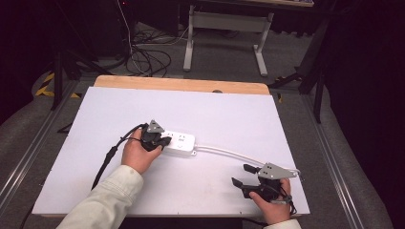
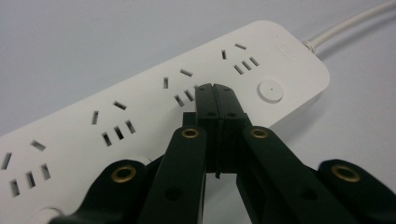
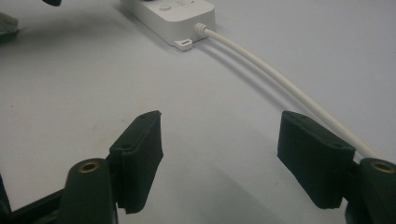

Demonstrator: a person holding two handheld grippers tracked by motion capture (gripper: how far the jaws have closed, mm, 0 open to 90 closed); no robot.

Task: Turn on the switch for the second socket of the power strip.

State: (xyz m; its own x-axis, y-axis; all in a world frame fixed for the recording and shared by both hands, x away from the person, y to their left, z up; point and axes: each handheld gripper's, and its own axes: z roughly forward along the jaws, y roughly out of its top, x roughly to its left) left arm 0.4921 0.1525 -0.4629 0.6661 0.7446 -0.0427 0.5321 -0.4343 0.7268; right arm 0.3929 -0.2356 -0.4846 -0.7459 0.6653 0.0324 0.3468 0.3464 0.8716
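A white table (image 1: 200, 191) with a bare wooden strip along its far edge carries everything here. Near its middle lies a white power strip (image 1: 180, 141), long side running left to right, with its white cord (image 1: 229, 152) leaving the right end and curving toward the table's right front corner.

The left gripper (image 1: 165, 141), held in the person's left hand (image 1: 137, 155) with a pale sleeve behind it, sits over the left part of the power strip. In the left gripper view its jaws are pressed flat together with nothing between them, tips right at the strip's socket face among the slots – whether they actually touch I cannot tell – and a round button (image 2: 271, 90) lies just beyond them.

The right gripper (image 1: 242, 174) rests low at the front right of the table, well apart from the strip; its jaws stand wide apart and empty, the cord passing just beside the right-hand jaw
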